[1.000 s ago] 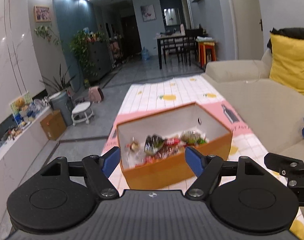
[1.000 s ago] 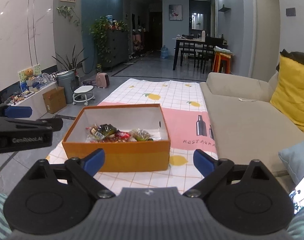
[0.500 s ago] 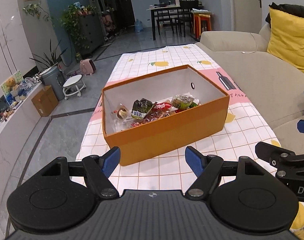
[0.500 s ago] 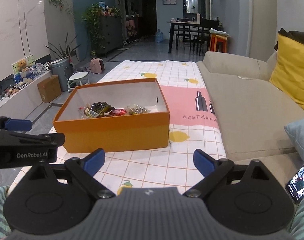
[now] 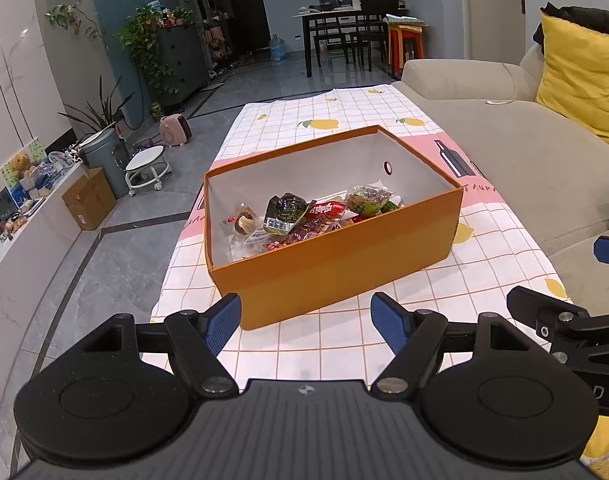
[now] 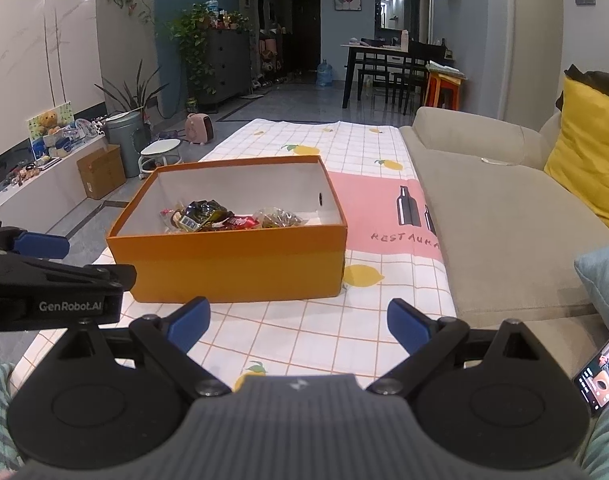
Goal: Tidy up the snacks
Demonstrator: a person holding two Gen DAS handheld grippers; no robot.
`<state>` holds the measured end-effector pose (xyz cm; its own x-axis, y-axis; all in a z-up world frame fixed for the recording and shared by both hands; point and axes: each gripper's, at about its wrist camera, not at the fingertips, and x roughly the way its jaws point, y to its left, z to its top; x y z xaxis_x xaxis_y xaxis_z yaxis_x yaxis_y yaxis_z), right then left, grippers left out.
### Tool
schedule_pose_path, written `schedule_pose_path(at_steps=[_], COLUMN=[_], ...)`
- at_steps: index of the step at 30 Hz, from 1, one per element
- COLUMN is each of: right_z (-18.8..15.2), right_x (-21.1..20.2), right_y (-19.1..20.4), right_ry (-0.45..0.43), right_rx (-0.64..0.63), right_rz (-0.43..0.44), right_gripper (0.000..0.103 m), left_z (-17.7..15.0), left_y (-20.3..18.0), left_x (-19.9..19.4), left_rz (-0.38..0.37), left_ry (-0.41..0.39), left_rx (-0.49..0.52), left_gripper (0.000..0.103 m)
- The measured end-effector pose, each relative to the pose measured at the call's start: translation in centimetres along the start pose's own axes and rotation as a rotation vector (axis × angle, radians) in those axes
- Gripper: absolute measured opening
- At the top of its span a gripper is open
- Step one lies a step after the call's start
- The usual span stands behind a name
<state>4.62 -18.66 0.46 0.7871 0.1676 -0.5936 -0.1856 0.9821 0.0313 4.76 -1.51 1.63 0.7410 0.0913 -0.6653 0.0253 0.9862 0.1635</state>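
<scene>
Beside box (image 6: 232, 264): sofa (image 6: 504, 216), phone (image 6: 600, 376).

The clearest lettering was "GenRobot.AI", white on the black side of the left tongs (image 6: 44, 276), seen in the right wrist view to the left of the orange box (image 6: 228, 264). On the pink panel of the tablecloth (image 6: 368, 200), just right of that box, dark capitals read "RESTAURA", the rest cut off at the cloth's edge by the sofa; in the left wrist view only "AURA" showed beyond the box's far right corner. On the body of the right tongs (image 5: 580, 328), at the right edge of the left wrist view, white letters "DA" showed. The print on the snack wrappers (image 5: 304, 216) inside the box was too small to read.
</scene>
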Motion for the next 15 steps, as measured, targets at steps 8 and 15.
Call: schedule_pose_path(at_steps=[8, 15], right_z=[-0.01, -0.01], right_x=[0.09, 0.21], right_y=[0.28, 0.29], right_ry=[0.001, 0.003], right_rx=[-0.012, -0.012], right_rz=[-0.001, 0.002], right_gripper=[0.092, 0.092], left_z=[-0.06, -0.08], left_y=[0.08, 0.07], left_x=[0.08, 0.10], left_rz=[-0.001, -0.001], left_ry=[0.006, 0.006], left_rx=[-0.005, -0.004], left_gripper=[0.087, 0.087])
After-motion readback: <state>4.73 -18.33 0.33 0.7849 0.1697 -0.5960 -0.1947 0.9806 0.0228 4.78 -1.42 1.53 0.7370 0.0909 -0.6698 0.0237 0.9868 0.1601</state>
